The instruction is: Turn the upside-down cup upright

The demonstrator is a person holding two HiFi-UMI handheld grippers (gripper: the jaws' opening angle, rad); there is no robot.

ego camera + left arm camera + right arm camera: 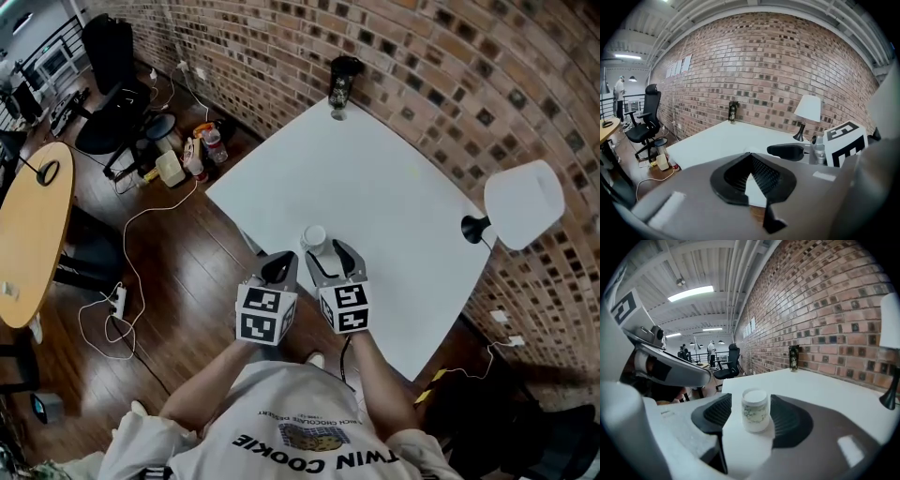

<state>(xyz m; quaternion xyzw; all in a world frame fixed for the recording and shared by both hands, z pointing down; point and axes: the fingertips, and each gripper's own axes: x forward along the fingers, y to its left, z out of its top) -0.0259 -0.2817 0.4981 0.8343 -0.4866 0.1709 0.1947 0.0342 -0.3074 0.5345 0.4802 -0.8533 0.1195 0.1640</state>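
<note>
**Upside-down cup framed for the grasp**

The cup (755, 409) stood base-up near the white counter's (825, 390) front edge, between the spread jaws of our right claw (752, 405), which seemed not yet to touch it. Our left claw (751, 157) hung beside it, pressed together and empty. We judged this the grasping step; next, a pinch on the wall, a lift and a half-turn.

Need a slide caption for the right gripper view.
Right gripper with open fingers flanking the upside-down cup on the white table, not yet gripping.
</note>
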